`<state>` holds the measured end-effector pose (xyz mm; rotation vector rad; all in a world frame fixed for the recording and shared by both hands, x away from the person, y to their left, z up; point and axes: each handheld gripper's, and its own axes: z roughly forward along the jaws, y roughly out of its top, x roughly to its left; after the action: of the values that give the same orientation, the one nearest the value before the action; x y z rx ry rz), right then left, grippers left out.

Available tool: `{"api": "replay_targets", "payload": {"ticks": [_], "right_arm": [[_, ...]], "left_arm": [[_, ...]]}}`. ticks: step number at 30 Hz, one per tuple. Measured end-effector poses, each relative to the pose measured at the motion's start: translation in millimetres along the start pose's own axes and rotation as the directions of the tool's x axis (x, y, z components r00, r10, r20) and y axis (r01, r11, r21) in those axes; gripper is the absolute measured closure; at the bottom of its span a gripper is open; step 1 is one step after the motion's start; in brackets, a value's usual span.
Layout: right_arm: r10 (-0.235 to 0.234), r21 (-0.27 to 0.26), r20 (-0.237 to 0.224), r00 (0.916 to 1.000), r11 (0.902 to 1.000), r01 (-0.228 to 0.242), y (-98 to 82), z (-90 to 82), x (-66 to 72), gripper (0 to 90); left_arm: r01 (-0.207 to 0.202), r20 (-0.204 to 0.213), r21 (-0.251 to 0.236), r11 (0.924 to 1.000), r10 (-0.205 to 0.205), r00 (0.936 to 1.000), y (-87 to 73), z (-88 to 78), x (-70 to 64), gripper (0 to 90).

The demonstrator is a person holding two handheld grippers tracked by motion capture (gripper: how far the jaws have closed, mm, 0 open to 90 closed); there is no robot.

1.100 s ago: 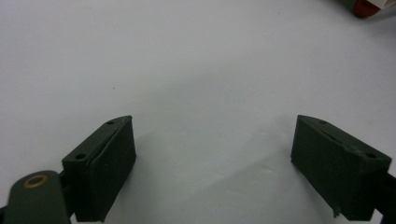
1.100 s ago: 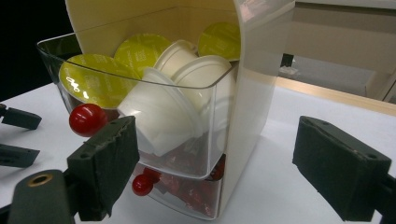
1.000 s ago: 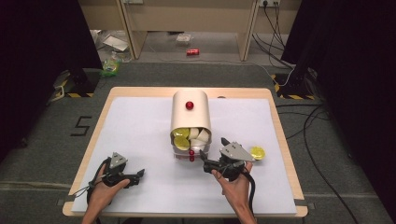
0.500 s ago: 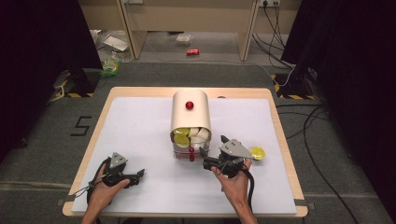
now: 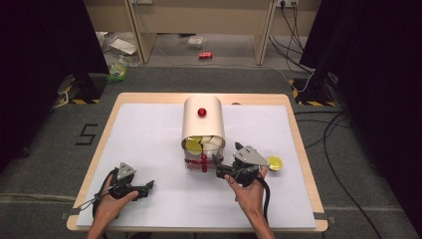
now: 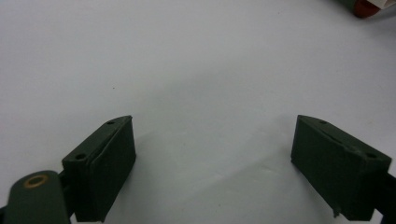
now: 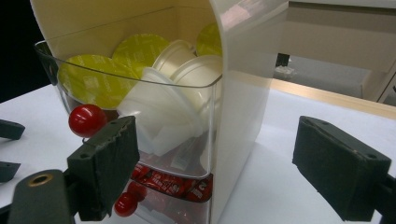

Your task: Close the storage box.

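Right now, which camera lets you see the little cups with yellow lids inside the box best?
The right gripper view: it looks close into the clear drawer, so the white cups and their yellow lids are large and sharp. In the high view the cups are small yellow and white patches at the box's open front. The left gripper view looks at white table.

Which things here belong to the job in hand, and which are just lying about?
Job in hand, judging by where the right tongs point:
- right tongs
- cream drawer box
- clear drawer with red knob
- yellow-lidded pods
- loose yellow pod

Lying about:
- left tongs, idle
- red can on floor
- cables
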<state>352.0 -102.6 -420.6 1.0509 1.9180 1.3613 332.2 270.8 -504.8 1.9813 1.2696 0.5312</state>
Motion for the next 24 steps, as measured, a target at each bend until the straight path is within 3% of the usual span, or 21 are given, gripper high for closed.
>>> {"api": "replay_targets", "payload": {"ticks": [16, 24], "right_arm": [[0.002, 0.006, -0.001, 1.0000, 1.0000, -0.002, 1.2, 1.1, -1.2, 17.0], [0.013, -0.002, 0.014, 0.9998, 0.9999, -0.013, -1.8, -7.5, -11.6, 17.7]], "left_arm": [[0.001, 0.000, -0.001, 1.0000, -0.001, 1.0000, -0.1, 0.0, 0.0, 12.8], [0.001, 0.001, 0.000, 1.0000, -0.001, 1.0000, -0.1, 0.0, 0.1, 12.9]]}}
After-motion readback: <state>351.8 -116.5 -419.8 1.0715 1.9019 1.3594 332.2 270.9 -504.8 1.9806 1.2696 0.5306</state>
